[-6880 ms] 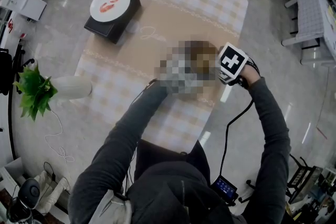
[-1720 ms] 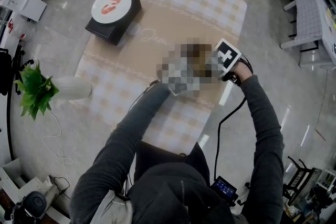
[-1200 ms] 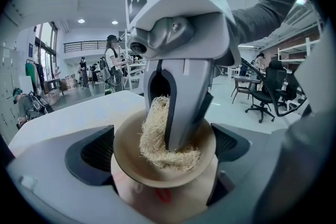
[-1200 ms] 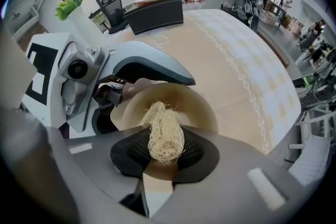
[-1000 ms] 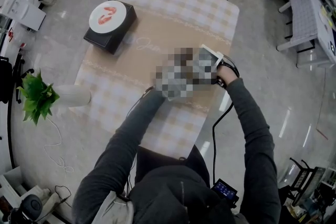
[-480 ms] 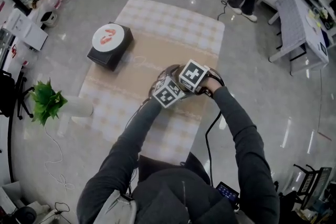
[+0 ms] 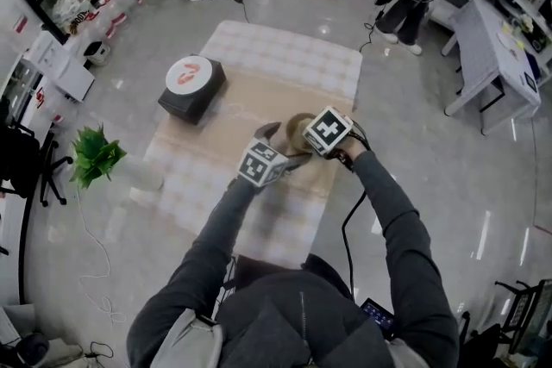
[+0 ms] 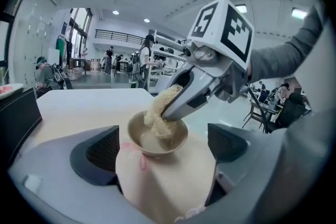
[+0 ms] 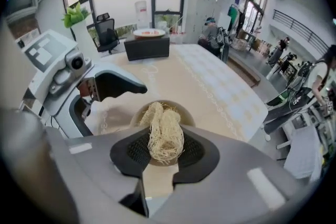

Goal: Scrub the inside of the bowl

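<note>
Right claw (image 9: 164, 150) lifted, tilted down, pinching loofah (image 9: 166, 134) in bowl (image 8: 156, 150)

The checked-cloth table (image 7: 285, 56) bears a tan bowl (image 7: 297, 128) and a black box (image 7: 185, 105).

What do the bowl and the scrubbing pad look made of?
The bowl looks like glazed ceramic: tan, smooth, softly shiny. The scrubbing pad is a pale, matte tangle of coarse strands, likely loofah or similar plant fibre.
</note>
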Demonstrator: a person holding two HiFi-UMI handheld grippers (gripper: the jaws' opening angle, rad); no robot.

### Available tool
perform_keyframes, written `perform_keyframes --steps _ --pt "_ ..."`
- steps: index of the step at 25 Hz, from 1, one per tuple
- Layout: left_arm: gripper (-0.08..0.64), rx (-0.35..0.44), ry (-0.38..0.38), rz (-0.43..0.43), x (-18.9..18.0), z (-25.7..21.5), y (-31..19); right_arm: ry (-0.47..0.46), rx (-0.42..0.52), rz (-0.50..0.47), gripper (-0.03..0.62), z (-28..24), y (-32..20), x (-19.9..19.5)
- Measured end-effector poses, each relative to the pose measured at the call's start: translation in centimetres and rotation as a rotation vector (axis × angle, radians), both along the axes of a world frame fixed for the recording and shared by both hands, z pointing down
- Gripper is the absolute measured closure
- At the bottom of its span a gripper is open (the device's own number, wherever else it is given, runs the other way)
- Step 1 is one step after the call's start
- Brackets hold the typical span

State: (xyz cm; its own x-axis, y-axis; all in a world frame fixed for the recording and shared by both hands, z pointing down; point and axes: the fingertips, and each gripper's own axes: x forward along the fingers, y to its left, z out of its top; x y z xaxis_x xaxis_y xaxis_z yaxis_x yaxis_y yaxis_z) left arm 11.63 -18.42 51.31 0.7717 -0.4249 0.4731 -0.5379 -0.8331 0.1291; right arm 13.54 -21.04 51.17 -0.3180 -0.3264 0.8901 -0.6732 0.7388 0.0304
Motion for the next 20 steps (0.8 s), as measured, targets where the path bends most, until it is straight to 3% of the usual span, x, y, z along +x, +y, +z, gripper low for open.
perform_keyframes --steps 5,8,14,17,20 --pt "0.071 0.059 0.085 -0.045 0.2 -4.7 1.5 -0.21 0.195 0.126 0.5 -6.3 0.6 0.8" --pt "0.153 0.108 0.133 -0.086 0.1 -7.1 2.6 -0.4 0.316 0.244 0.499 -10.1 2.0 2.2" --pt "0.517 0.196 0.28 -0.162 -0.6 -11.7 5.1 -0.715 0.619 0.529 0.494 -15.7 8.0 5.9" --pt "0.549 0.202 0.319 -0.172 -0.5 -12.3 6.8 -0.769 0.702 0.63 0.492 -14.9 12.0 6.3" --pt "0.549 0.222 0.327 -0.185 -0.4 -12.1 8.2 -0.707 0.754 0.703 0.494 -13.2 14.3 6.9"
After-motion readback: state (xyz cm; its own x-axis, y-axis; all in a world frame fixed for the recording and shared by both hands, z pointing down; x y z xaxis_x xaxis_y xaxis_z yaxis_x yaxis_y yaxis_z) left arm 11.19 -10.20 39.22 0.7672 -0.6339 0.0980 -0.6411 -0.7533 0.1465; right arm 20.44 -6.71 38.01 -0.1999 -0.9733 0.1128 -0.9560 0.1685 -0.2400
